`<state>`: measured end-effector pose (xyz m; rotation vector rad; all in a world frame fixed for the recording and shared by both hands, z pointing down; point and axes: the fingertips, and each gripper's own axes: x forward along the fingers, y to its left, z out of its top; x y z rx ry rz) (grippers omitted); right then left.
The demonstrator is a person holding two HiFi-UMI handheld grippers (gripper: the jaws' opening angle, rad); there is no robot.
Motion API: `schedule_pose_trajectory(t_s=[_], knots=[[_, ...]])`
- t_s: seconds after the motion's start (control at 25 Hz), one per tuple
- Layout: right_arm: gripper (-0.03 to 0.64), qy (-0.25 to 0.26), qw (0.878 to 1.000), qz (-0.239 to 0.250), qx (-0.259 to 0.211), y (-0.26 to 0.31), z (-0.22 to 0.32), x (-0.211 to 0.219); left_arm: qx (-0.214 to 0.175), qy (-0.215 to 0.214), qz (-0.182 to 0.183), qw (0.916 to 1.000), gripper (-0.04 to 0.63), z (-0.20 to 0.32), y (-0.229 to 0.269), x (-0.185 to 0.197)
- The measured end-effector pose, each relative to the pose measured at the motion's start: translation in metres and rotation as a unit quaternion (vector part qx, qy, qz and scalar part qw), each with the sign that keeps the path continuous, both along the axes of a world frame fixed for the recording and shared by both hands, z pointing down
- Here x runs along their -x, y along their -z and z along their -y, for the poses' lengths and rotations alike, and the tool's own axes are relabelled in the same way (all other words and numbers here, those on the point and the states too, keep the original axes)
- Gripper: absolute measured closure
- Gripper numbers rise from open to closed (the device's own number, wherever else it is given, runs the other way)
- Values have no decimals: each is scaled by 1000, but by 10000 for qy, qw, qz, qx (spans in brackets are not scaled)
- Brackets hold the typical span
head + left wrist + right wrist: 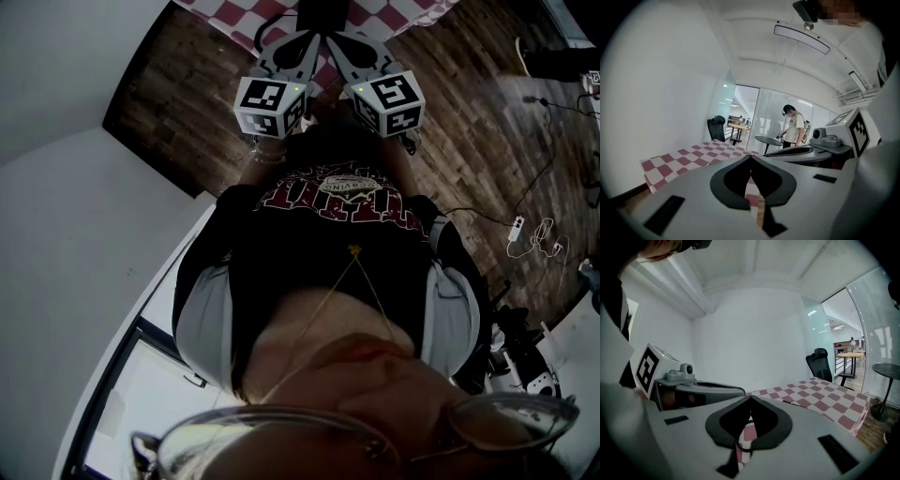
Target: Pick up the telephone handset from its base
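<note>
- The left gripper is being held with its jaws brought fully together, tip against tip, and nothing is being gripped between them.
- The right gripper is likewise being carried closed and empty, its tips meeting above the checked cloth.
- In the head view, both tools are being held side by side in front of the person's chest, pointing toward the cloth-covered table.
- The handset is not being shown clearly in any view. Only a dark shape is being cut off by the top edge of the head view, on the cloth just beyond the tips, and whether it is the telephone cannot be told.
- A short ribbed coil is being seen through the hollow behind the right jaws. Whether it is a telephone cord or part of the tool cannot be told.
- The task is being judged as barely begun: the handset is presumably lying on its base, and a pair of jaws needs opening before any grasp.
- The handset is being expected to handle as a light, stiff piece of smooth plastic, likely to slip in a loose grip.
- The narrow middle bar between its two ends is being judged the best place to take hold, across its width, with a straight lift so that the cord is not being dragged against the base.
</note>
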<state>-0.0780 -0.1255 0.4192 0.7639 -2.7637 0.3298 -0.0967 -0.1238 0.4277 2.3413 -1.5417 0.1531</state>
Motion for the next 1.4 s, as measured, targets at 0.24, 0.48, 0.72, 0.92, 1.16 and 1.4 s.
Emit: schedule_pose_trajectory(t_s=[0.24, 0.48, 0.72, 0.92, 1.16, 1.4], knots=[[597, 186, 9998, -11, -11, 3, 28, 3, -88, 150, -39, 9998, 585, 28, 7, 0], [598, 377, 9993, -26, 27, 5, 59, 4, -37, 279, -1, 9996, 586, 59, 7, -1], [597, 590, 9982, -17, 45, 9, 79, 7, -13, 459, 7, 9989, 585, 80, 11, 1], [598, 722, 9974, 12, 46, 9, 97, 0, 0, 609, 63, 9981, 586, 96, 12, -3], [598, 935, 9956, 65, 92, 1, 110, -6, 34, 901, 155, 9958, 585, 105, 7, -2], [598, 1090, 9939, 37, 182, -9, 113, -3, 184, 1079, 196, 9938, 586, 102, -3, 4]])
